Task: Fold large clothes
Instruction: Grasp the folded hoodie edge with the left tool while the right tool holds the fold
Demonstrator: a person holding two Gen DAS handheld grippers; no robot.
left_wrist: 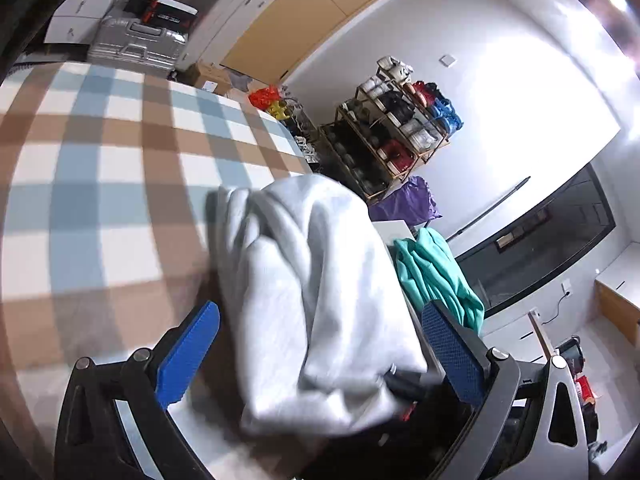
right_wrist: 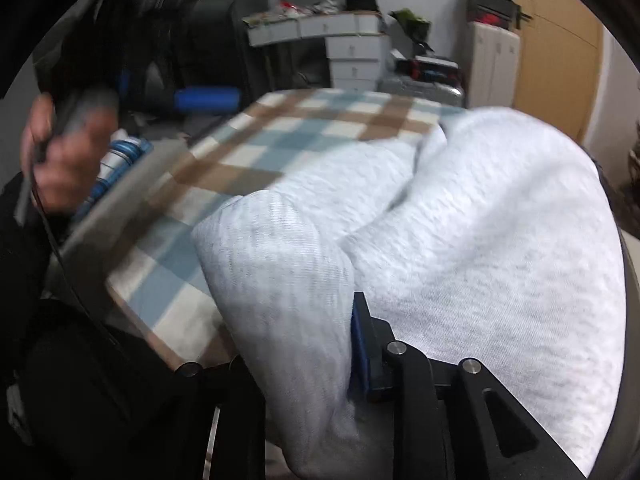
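Your left gripper (left_wrist: 320,356) stands wide open, blue pads well apart; the bunched pale grey knit garment (left_wrist: 316,288) hangs blurred between them, and neither pad visibly presses on it. To its left, the brown, blue and cream checked blanket (left_wrist: 100,184) covers the flat surface. Beyond its far edge stand a silver ribbed suitcase (left_wrist: 136,38) and white drawer units (left_wrist: 80,12). Right of the garment lies a crumpled teal cloth (left_wrist: 436,276), and behind that a wooden open rack of shoes (left_wrist: 392,128) blocks the wall, a purple bag (left_wrist: 408,200) at its foot. From the right wrist camera, your left hand (right_wrist: 64,152) shows at the far left, wrapped around a grey handle. The checked blanket (right_wrist: 248,152) runs across the middle. The grey garment (right_wrist: 480,240) fills the right half and drapes over your right gripper (right_wrist: 296,344). Only one blue pad (right_wrist: 358,344) is visible, against a thick fold; the other finger is buried under fabric, so you cannot tell whether the jaws clamp the cloth.
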